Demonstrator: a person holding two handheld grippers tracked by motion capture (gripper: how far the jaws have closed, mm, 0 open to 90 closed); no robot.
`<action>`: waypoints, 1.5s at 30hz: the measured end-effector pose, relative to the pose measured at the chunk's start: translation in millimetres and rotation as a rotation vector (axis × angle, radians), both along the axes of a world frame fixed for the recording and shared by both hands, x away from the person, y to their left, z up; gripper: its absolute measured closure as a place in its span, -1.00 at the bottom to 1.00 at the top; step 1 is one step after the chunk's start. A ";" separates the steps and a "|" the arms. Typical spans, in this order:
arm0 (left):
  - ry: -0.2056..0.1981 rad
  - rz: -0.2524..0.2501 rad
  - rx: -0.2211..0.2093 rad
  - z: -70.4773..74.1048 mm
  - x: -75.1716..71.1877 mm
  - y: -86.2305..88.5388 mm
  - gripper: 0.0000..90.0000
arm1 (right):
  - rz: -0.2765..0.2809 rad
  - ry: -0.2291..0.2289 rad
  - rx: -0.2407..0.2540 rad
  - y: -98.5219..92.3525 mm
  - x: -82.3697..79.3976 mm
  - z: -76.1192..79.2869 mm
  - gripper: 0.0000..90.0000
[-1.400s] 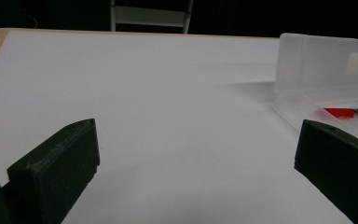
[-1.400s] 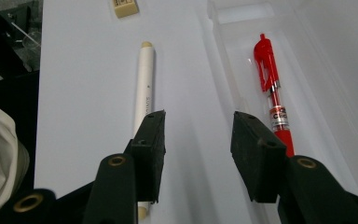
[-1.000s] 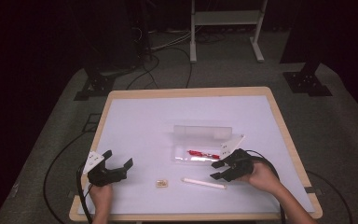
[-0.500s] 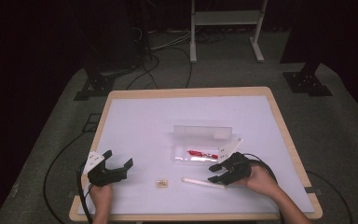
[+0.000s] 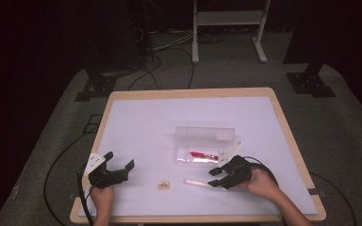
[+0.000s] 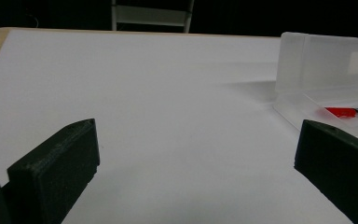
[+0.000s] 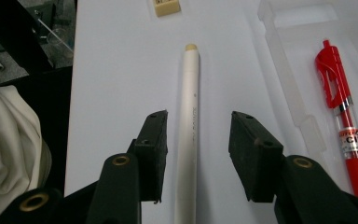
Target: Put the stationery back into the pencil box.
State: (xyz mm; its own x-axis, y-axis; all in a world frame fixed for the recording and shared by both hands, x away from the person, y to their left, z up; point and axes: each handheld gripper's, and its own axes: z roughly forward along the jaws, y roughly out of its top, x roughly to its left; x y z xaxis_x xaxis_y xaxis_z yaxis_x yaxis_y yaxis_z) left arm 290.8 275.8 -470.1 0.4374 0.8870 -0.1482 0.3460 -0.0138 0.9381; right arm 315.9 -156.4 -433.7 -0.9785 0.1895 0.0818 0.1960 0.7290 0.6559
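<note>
Over the past second my right gripper has slid down and left across the table, from beside the clear plastic case to the white pen lying on the white tabletop; my left gripper has stayed where it was near the front left corner.

The table is a broad rectangle, its matte white top edged in pale wood. Right of centre sits the case, a translucent, frosted box with its lid standing up at the far side. In its shallow tray lies a red pen with a glossy barrel, a clip and a printed label; I see nothing else in the tray.

In the right gripper view the white pen, a slim smooth cylinder with a cream-coloured tip, runs straight up between my two black jaws, which stand apart on either side of it without pressing on it. It lies just in front of the case, near its tray edge.

My left gripper's jaws are spread wide over bare tabletop, holding nothing.

Smallest, a tan, squarish eraser lies just left of the white pen's tip.
</note>
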 end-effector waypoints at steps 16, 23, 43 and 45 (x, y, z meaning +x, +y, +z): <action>-0.001 -0.004 -0.006 0.2 0.0 0.9 -1.00 | 0.035 0.009 -0.030 14.9 -2.5 -6.7 0.41; 0.000 -0.002 -0.001 0.0 0.5 0.7 -1.00 | 0.047 0.008 -0.048 19.7 -1.9 -11.4 0.43; 0.003 0.000 0.009 -0.1 0.1 -0.3 -1.00 | 0.072 -0.011 -0.091 26.9 -2.7 -21.7 0.62; 0.002 -0.002 0.011 0.0 -0.3 -0.3 -1.00 | 0.080 -0.020 -0.096 27.8 -3.4 -22.8 0.65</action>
